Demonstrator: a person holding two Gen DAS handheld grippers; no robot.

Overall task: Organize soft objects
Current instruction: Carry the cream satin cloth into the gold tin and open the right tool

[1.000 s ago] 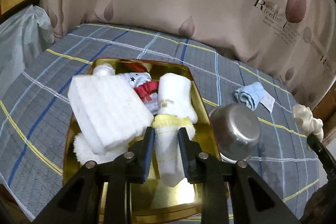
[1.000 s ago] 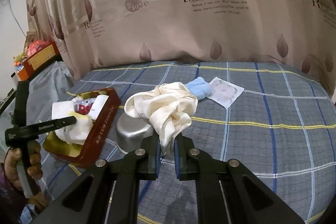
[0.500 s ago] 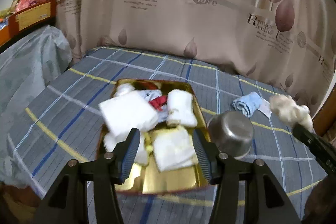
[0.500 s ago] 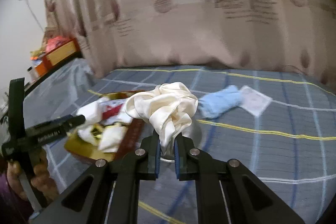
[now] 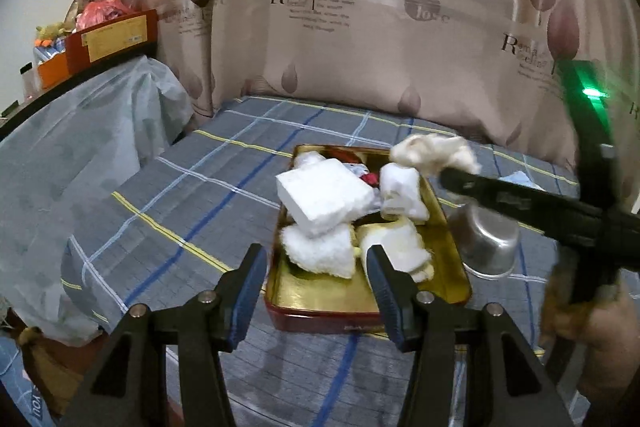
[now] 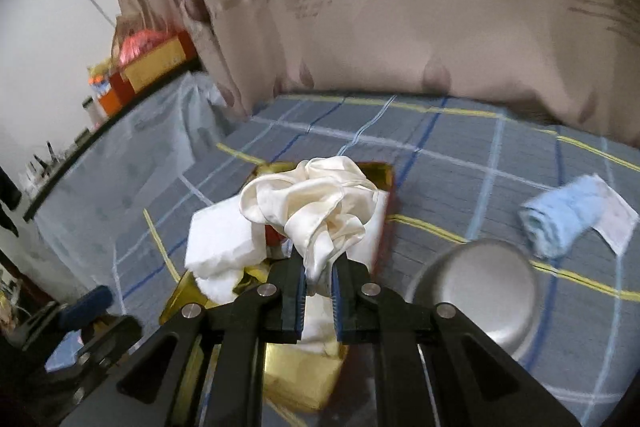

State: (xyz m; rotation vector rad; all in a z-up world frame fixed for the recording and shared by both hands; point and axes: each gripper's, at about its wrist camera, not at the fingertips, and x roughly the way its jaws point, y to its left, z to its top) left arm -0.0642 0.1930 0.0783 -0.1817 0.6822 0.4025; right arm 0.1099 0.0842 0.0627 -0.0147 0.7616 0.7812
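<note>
Tin [image 5: 362, 301] sits on the bed [image 5: 208, 195], straight ahead of left tongs [image 5: 316, 273]. In it: folded towels [image 5: 326, 197] stacked toward far-left w/ more rolled cloths beside & in front. Bowl [image 5: 486, 247], upside down, lies on the bed just right of tin, below right tongs [image 6: 319, 281]. Scrunchie [image 6: 316, 203] betw. right tongs hangs over tin's far end. Small cloth [image 6: 560, 217] w/ paper tag lies on the bed right of right tongs, beyond bowl. Curtain [image 5: 380, 7] behind the bed.

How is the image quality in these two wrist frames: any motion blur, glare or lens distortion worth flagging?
Right wrist view: background curtain and blue cloth smeared by motion blur, while the cream scrunchie in the right claw stays sharp. Left wrist view: mostly sharp, but the scrunchie is blurred, a green light flares, and the gold tin reflects glare. Both show fisheye bending and dark corners.
</note>
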